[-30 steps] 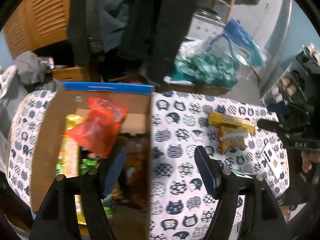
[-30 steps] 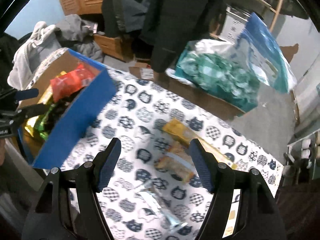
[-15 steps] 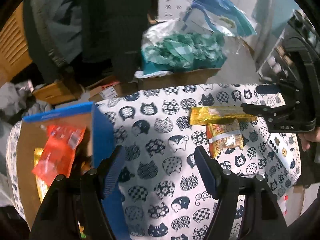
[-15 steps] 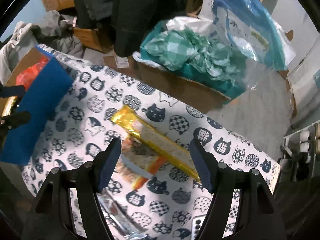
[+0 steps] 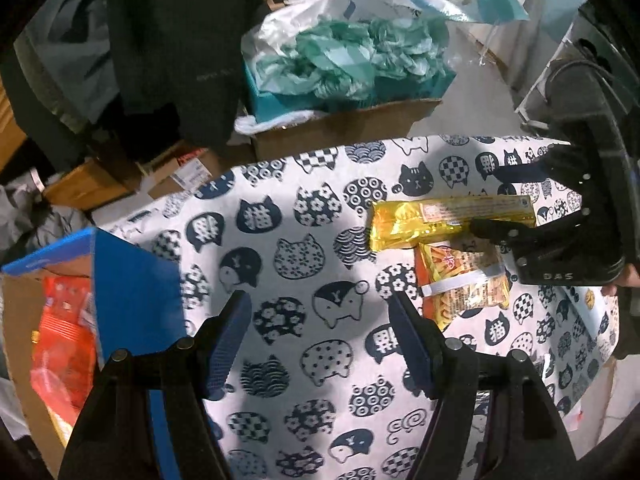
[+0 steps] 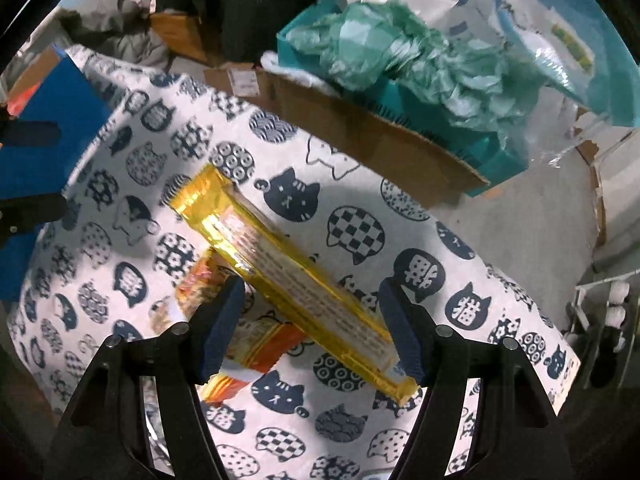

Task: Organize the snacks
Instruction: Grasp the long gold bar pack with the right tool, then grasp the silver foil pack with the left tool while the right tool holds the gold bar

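A long gold snack packet [image 6: 280, 272] lies slantwise on the cat-print tablecloth [image 6: 360, 236], over an orange snack bag [image 6: 256, 340]. My right gripper [image 6: 312, 320] is open, its fingers either side of the gold packet and just above it. In the left wrist view the gold packet [image 5: 440, 220] and orange bag [image 5: 460, 284] lie at the right, with the right gripper [image 5: 516, 204] over them. My left gripper [image 5: 320, 340] is open and empty above bare cloth. The blue cardboard box [image 5: 132, 292] at the left holds a red bag [image 5: 60, 344].
A cardboard box of green plastic bags [image 5: 348, 60] stands on the floor past the table's far edge. Dark coats [image 5: 180, 40] hang behind. More cartons and clothes lie at the back left. A clear wrapper [image 6: 156, 440] lies near the front edge.
My left gripper has swung right, away from the box and over the cloth. My right gripper has moved forward and down until its fingers straddle the gold packet.
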